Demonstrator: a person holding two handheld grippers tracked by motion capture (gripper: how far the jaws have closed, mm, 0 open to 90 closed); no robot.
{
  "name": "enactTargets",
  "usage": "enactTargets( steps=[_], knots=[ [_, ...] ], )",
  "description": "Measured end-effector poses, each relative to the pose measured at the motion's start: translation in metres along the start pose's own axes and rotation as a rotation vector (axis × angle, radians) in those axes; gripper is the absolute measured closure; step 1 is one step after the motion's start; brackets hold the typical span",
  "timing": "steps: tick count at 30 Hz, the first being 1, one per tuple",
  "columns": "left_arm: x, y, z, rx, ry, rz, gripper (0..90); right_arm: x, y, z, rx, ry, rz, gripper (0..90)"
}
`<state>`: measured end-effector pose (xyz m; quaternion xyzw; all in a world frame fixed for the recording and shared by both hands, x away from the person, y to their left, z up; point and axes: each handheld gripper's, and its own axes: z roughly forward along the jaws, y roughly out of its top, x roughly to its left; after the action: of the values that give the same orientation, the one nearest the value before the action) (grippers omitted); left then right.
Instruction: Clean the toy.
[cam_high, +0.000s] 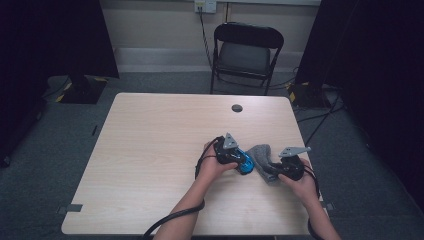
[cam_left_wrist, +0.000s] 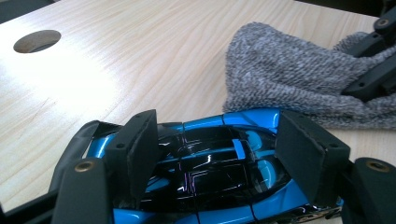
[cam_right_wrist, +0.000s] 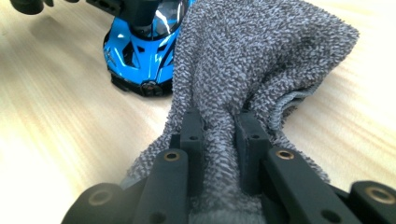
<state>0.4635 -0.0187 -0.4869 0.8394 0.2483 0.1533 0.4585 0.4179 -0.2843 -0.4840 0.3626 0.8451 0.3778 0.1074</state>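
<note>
Left claw (cam_left_wrist: 212, 163) clamps its pads on the flanks of the blue toy car (cam_left_wrist: 210, 172), holding it low on the table (cam_left_wrist: 140, 60). Right claw (cam_right_wrist: 219, 144) is pinched tight on a fold of the grey cloth (cam_right_wrist: 252, 60), which bunches up and drapes against the car's nose. Both sit toward the table's right front; beyond, a round cable hole (cam_high: 237, 108) and a black chair (cam_high: 247, 50).

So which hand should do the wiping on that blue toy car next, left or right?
Right, I'd say. The right gripper is already pinched on the grey cloth, which lies against the blue toy car. The left gripper is clamped across the car, steadying it on the table.
</note>
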Motion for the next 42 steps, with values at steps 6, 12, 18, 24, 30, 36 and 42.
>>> enactTargets(
  steps=[6,12,18,24,30,36,42],
  knots=[
    [0.000,0.001,0.000,0.008,0.000,-0.002,30.2,0.002,-0.006,-0.006,0.000,0.004,0.013,76.3],
    [-0.001,0.001,0.000,0.008,0.002,-0.002,30.2,0.005,-0.011,-0.010,-0.004,0.007,0.014,76.3],
    [-0.001,0.001,0.000,0.008,0.002,-0.004,30.2,0.006,-0.013,-0.014,0.005,0.005,0.003,76.4],
    [-0.001,0.002,0.000,0.011,0.001,-0.002,30.2,0.005,-0.017,-0.019,0.006,0.007,0.011,76.3],
    [-0.001,0.002,0.000,0.017,0.002,-0.005,30.2,0.005,-0.022,-0.025,0.008,0.012,0.014,76.3],
    [-0.001,0.004,0.000,0.029,0.001,-0.006,30.1,0.004,-0.028,-0.032,-0.001,0.017,0.021,76.3],
    [0.000,0.005,0.001,0.030,-0.012,-0.025,27.5,0.001,-0.032,-0.038,-0.014,0.005,0.039,76.4]
  ],
)
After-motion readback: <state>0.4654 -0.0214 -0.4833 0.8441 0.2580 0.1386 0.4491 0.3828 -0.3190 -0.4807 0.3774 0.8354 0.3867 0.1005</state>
